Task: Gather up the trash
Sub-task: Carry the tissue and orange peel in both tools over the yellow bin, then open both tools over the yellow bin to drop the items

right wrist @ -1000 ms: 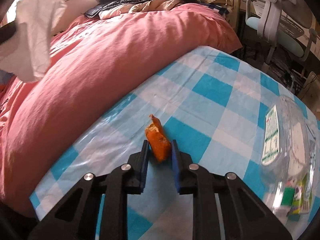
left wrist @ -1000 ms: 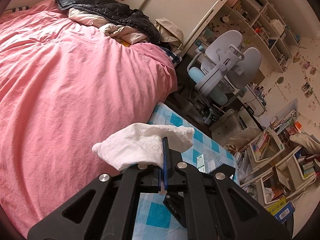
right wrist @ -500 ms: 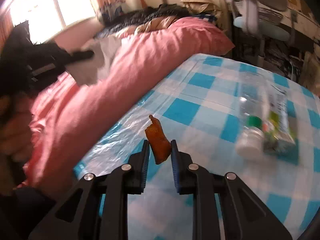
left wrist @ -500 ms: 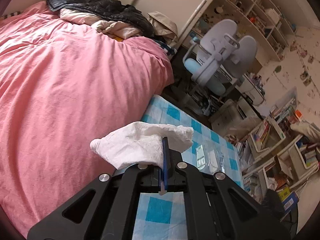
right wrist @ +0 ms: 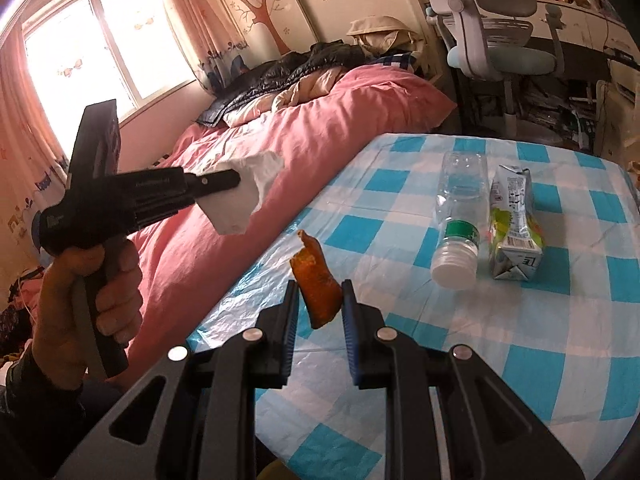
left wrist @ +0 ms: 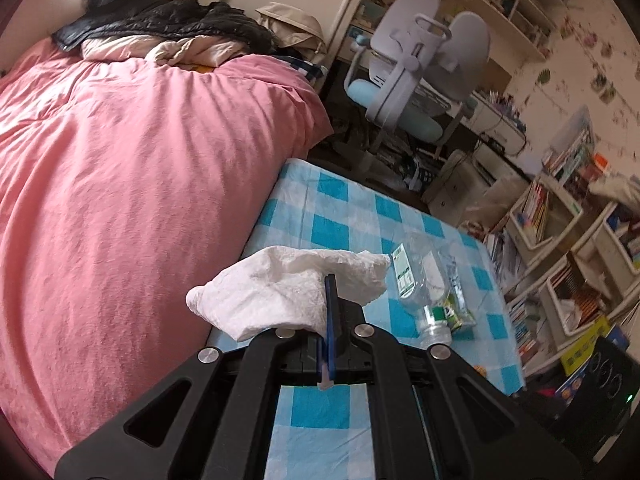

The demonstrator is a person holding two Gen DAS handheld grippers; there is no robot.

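My left gripper [left wrist: 330, 280] is shut on a crumpled white tissue [left wrist: 280, 294], held above the near edge of the blue-checked table [left wrist: 340, 236]. In the right wrist view the same left gripper [right wrist: 236, 179] hangs over the pink bed with the tissue [right wrist: 244, 200], a hand around its handle. My right gripper [right wrist: 320, 296] is shut on an orange peel scrap [right wrist: 316, 280], lifted above the table [right wrist: 520, 340]. A clear plastic bottle [right wrist: 460, 216] and a squashed drink carton [right wrist: 514, 224] lie side by side on the cloth; the bottle [left wrist: 420, 280] also shows in the left wrist view.
A bed with a pink quilt [left wrist: 120, 160] runs along the table's left side, with dark jackets [left wrist: 160, 20] piled at its head. A grey desk chair [left wrist: 416, 64] stands beyond the table. Bins of books [left wrist: 560, 240] crowd the floor at right.
My right gripper has lifted the orange peel off the table and swung back, bringing the bottle, carton and left gripper into view. The left gripper drifted sideways and rolled, still holding the tissue.
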